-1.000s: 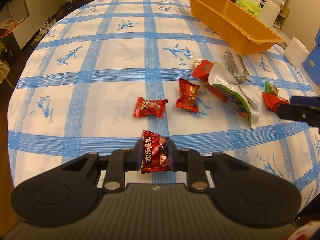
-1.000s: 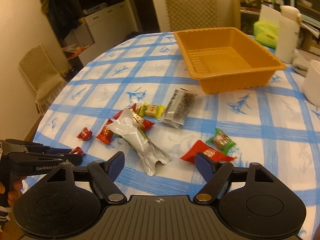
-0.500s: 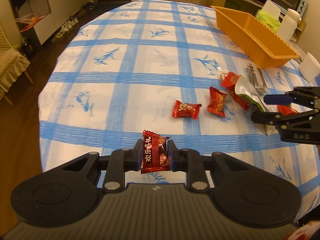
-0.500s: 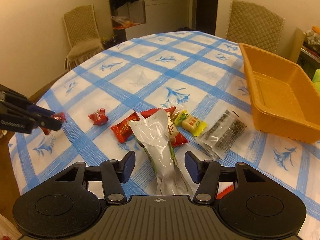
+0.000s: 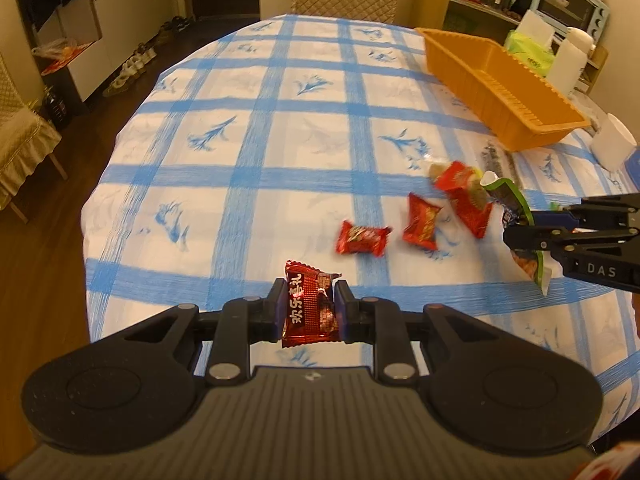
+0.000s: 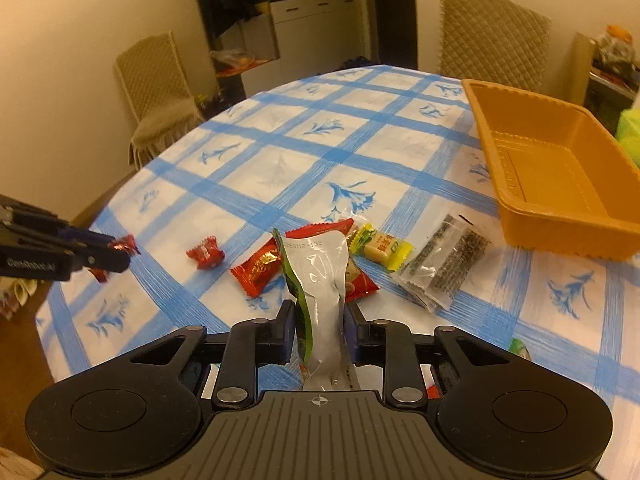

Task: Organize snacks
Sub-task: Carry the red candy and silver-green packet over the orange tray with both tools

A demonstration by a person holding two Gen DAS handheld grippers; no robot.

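Note:
My left gripper point(image 5: 307, 312) is shut on a dark red candy packet point(image 5: 308, 308) and holds it above the table's near edge. My right gripper point(image 6: 319, 330) is shut on a silver and green snack pouch point(image 6: 320, 292), lifted off the table. The pouch also shows in the left wrist view point(image 5: 516, 216), with the right gripper point(image 5: 516, 226) at the right. The left gripper point(image 6: 120, 254) shows at the left in the right wrist view. Loose snacks lie on the blue-checked cloth: a small red candy point(image 6: 206, 253), a red packet point(image 6: 258, 266), a yellow candy point(image 6: 380, 245), a clear seaweed pack point(image 6: 446, 262). An empty orange tray point(image 6: 556, 204) stands at the far right.
A green candy point(image 6: 520, 349) lies near the right gripper's body. Chairs point(image 6: 158, 92) stand around the table. A white jug point(image 5: 568, 56), a green tissue pack point(image 5: 530, 50) and a white cup point(image 5: 612, 142) stand beyond the tray. The cloth's edge point(image 5: 96, 248) drops off at the left.
My right gripper has closed on the silver and green pouch and lifted it. My left gripper has pulled back and up with its candy still held.

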